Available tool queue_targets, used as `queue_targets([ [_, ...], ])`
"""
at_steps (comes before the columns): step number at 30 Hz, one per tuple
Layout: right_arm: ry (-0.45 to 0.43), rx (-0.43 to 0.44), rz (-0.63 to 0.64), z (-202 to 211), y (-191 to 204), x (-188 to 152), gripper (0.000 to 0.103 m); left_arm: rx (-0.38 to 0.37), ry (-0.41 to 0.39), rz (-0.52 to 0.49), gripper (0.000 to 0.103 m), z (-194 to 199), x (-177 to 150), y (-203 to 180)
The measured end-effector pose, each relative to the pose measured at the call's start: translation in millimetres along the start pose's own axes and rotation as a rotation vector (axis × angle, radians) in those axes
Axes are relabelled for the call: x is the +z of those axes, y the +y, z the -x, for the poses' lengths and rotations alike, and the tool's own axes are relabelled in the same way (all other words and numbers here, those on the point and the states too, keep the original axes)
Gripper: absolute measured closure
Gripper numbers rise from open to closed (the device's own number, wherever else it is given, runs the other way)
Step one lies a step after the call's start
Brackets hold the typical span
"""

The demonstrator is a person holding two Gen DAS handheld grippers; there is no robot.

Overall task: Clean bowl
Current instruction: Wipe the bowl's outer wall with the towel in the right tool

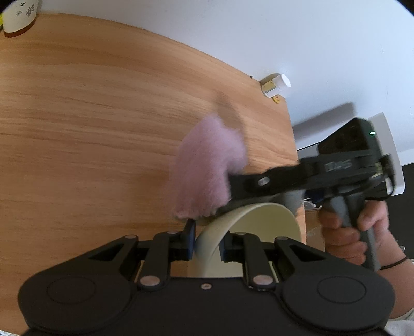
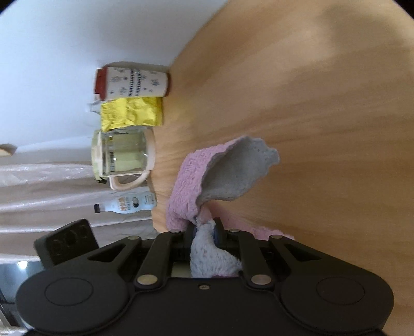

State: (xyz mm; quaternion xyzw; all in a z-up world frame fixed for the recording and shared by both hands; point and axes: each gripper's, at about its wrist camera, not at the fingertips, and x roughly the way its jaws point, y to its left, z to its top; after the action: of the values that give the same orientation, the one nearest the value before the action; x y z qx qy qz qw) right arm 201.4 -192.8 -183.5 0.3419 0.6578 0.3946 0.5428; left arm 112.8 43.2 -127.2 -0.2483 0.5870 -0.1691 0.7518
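Observation:
In the left wrist view my left gripper (image 1: 207, 243) is shut on the rim of a cream bowl (image 1: 266, 222), held tilted above the wooden table (image 1: 90, 116). The right gripper (image 1: 227, 188) reaches in from the right, shut on a pink and grey cloth (image 1: 207, 170) that hangs against the bowl's upper rim. In the right wrist view my right gripper (image 2: 205, 232) is shut on the same cloth (image 2: 207, 181), whose pink side and grey side flop forward over the table (image 2: 310, 103). The bowl is out of that view.
A white flowered canister (image 1: 20, 13) stands at the table's far corner; it also shows in the right wrist view (image 2: 134, 82) beside a yellow packet (image 2: 132, 113), a glass jug (image 2: 121, 155) and a small bottle (image 2: 129, 204). A white-capped container (image 1: 276, 85) sits at the table's far edge.

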Motion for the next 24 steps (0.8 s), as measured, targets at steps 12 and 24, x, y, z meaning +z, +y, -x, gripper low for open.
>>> queue_targets([
  [12,-0.155,0.049,0.051,47.7,17.3,-6.7,0.088,-0.062,-0.082,0.128,0.086,10.7,8.0,19.5],
  [24,-0.208,-0.132,-0.004,65.9,-28.6,-23.3,0.089,-0.042,-0.138,0.136,0.086,16.6,11.0,28.3],
])
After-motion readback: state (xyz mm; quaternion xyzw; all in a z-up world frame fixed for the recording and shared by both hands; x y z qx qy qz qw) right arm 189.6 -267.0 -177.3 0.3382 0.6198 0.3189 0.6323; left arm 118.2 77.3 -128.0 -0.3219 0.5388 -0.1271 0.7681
